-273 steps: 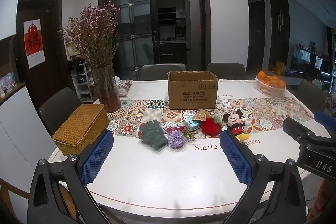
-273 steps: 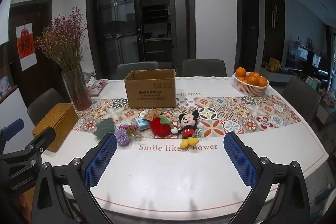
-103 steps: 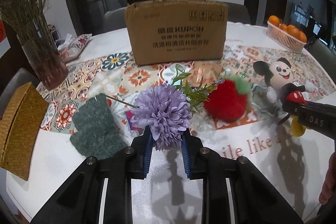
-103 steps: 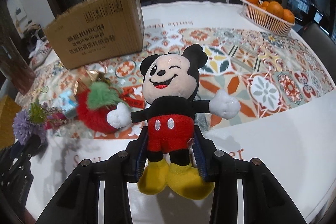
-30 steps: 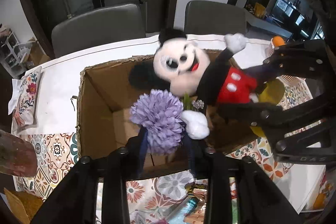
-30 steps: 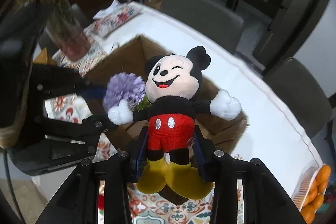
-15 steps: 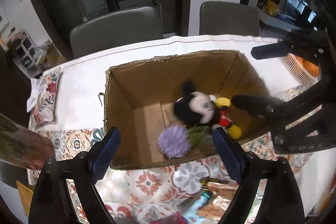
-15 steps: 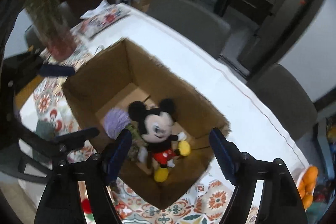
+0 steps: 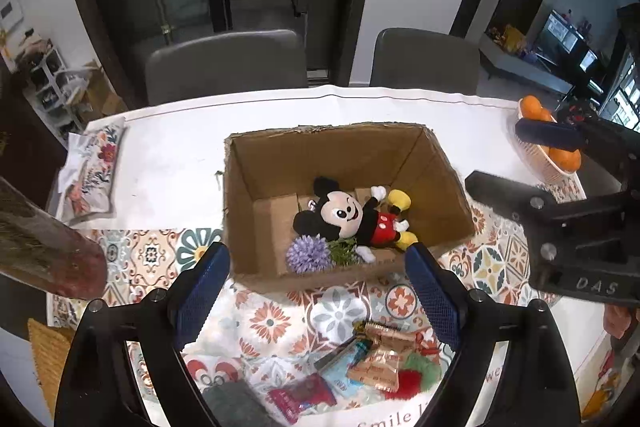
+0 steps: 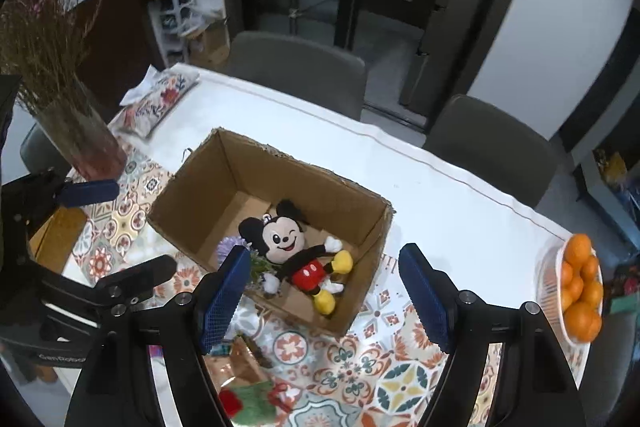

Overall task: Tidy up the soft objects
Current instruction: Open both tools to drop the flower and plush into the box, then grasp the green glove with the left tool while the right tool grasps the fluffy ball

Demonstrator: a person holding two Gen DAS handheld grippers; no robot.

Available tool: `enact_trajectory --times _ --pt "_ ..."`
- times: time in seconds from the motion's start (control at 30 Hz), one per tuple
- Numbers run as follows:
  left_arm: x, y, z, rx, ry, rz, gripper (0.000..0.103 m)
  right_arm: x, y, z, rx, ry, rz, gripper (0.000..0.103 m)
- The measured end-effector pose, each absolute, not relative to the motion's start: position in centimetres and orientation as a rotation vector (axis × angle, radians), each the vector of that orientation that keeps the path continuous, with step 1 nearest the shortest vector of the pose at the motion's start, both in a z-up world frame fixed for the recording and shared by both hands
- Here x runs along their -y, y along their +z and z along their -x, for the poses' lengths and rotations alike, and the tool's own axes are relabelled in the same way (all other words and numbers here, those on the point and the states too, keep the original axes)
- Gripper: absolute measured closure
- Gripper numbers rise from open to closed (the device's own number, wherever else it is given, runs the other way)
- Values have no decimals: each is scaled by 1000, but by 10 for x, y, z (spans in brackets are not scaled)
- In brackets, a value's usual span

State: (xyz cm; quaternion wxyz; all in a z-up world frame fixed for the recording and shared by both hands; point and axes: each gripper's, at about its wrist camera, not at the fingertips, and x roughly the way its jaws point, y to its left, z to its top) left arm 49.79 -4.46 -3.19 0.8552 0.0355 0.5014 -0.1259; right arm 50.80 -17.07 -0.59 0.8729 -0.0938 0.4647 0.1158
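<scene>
Cardboard box on the bench holds the mouse plush and purple flower. In front of it lies the red plush: light, squashy, best pinched mid-body. Both tongs, left and right, gape empty.

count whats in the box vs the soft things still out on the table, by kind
In the box:
plush mouse: 1
purple flower: 1
Soft things on the table:
red plush: 1
grey-green glove: 1
Total: 4
</scene>
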Motion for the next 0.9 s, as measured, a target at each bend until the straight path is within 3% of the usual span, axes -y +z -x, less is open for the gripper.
enact_trajectory --times 0.6,0.9 --pt "3 -17 -404 -997 -233 -196 13 133 -11 -410 -936 219 88 26" --pt "-28 -39 -368 -1050 -156 -181 13 120 -45 -393 -1060 198 63 26"
